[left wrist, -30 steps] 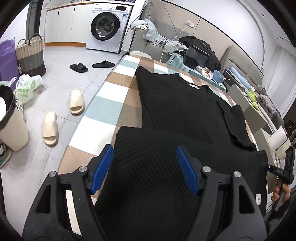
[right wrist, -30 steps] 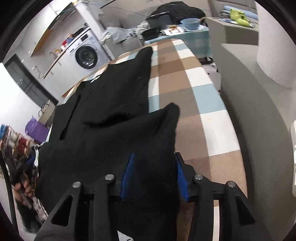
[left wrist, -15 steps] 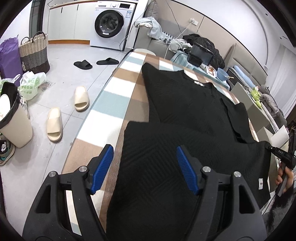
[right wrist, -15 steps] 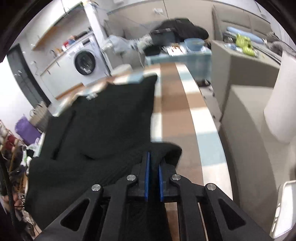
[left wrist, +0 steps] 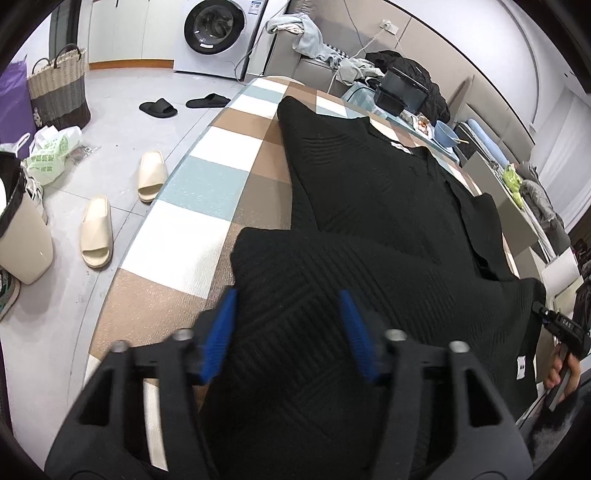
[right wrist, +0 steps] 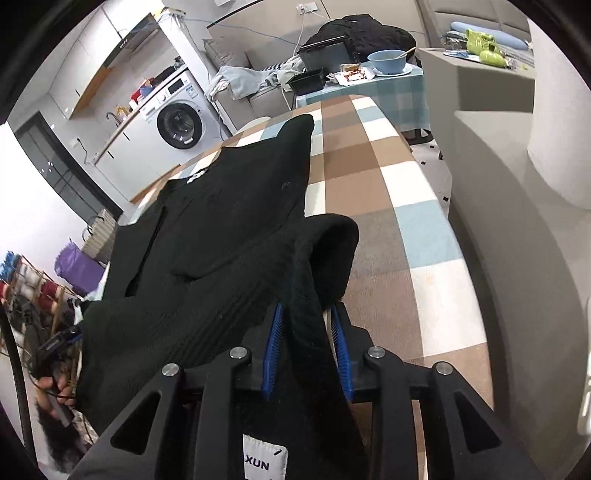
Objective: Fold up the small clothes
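Observation:
A black knit garment [left wrist: 369,206] lies spread on a checked table [left wrist: 207,184], its near hem folded up over the body. My left gripper [left wrist: 288,332] is open, its blue pads either side of the folded fabric. In the right wrist view the same garment [right wrist: 221,229] drapes over my right gripper [right wrist: 306,343], whose jaws stand partly apart with a bunched fold of fabric between the blue pads. The right gripper's tip also shows at the right edge of the left wrist view [left wrist: 561,328].
The checked table [right wrist: 388,192] runs away from me. Beyond it stand a side table with a blue bowl [right wrist: 388,61] and black trays. A washing machine [left wrist: 218,33], a basket [left wrist: 59,88], slippers [left wrist: 151,177] and a bin [left wrist: 18,229] are on the floor to the left.
The right jaws, shut tight on the fabric half a second ago, now stand partly apart. The left gripper has moved forward over the fold and stayed open.

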Available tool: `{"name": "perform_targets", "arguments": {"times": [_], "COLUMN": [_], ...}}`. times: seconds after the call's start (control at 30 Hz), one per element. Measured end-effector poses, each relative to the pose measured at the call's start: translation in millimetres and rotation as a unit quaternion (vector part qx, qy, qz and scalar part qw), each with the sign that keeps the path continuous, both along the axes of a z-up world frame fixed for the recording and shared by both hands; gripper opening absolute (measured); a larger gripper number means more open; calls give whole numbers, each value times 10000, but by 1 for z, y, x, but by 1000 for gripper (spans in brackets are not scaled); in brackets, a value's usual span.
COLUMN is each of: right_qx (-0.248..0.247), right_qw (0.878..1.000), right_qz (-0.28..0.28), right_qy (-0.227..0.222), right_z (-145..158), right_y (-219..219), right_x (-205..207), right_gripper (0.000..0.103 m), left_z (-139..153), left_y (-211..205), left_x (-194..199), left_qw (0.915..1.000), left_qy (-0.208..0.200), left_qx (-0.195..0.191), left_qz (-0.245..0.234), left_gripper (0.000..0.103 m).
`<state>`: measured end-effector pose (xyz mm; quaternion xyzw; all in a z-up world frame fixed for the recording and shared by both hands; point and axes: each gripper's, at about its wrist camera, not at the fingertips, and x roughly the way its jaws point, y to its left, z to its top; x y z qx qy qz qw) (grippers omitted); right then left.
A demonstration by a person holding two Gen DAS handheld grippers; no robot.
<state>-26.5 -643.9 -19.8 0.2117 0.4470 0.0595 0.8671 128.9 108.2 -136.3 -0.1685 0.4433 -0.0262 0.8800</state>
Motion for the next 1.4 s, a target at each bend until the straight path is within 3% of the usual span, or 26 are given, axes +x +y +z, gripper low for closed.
{"name": "perform_targets", "arguments": {"times": [0.07, 0.1, 0.13, 0.3, 0.4, 0.47, 0.6, 0.7, 0.8, 0.9, 0.93, 0.97, 1.1, 1.2, 1.33, 1.4], "right_qx": [296, 440, 505, 539, 704, 670, 374, 388, 70, 2, -7, 37, 597, 540, 526, 459], "right_qw": [9995, 9989, 9986, 9943, 9871, 9866, 9916, 9953, 9962, 9970, 9973, 9976, 9971, 9977, 9982, 9987], "right_qz": [-74, -94, -62, 197, 199, 40, -304, -558, -857, -756, -728, -695, -417, -306, -178, -117], "right_qy": [-68, -127, -150, -899, -1424, -1485, -1204, -687, -128, -152, -86, -32, 206, 257, 215, 199], "right_z": [-2, -2, -1, 28, 51, 60, 57, 38, 21, 15, 11, 6, -16, -22, -20, -20], "right_y": [-5, -7, -6, 3, 0, -3, -4, -8, -13, -18, -21, -23, -29, -19, -6, 0], "right_x": [2, 3, 4, -13, -24, -19, 16, 48, 62, 52, 49, 49, 57, 68, 75, 77], "right_gripper": [25, 20, 6, 5, 5, 5, 5, 5, 13, 27, 40, 44, 44, 44, 44, 37], "left_z": [0, 1, 3, 26, 45, 55, 55, 37, 26, 22, 20, 17, 0, -10, -10, -12], "left_y": [3, 6, 9, 19, 19, 19, 16, 16, 15, 20, 22, 23, 15, 6, -5, -9], "left_x": [1, 0, -2, -24, -32, -30, -6, 20, 29, 23, 21, 21, 40, 54, 71, 79], "left_qw": [10000, 9999, 9996, 9953, 9924, 9917, 9938, 9977, 9990, 9988, 9984, 9983, 9991, 9993, 9999, 10000], "left_qy": [-46, -102, -192, -720, -1023, -1155, -1057, -628, -367, -322, -334, -330, -110, -31, -57, -35], "left_qx": [-7, -77, -195, -629, -667, -559, -347, -233, -147, -139, -176, -202, -203, -284, -122, -23], "left_qz": [46, 53, 59, 142, 119, 109, 69, 125, 220, 355, 411, 443, 355, 221, 9, -13], "left_gripper": [17, 12, 7, 6, 6, 5, 6, 6, 9, 35, 46, 50, 50, 49, 27, 18]}}
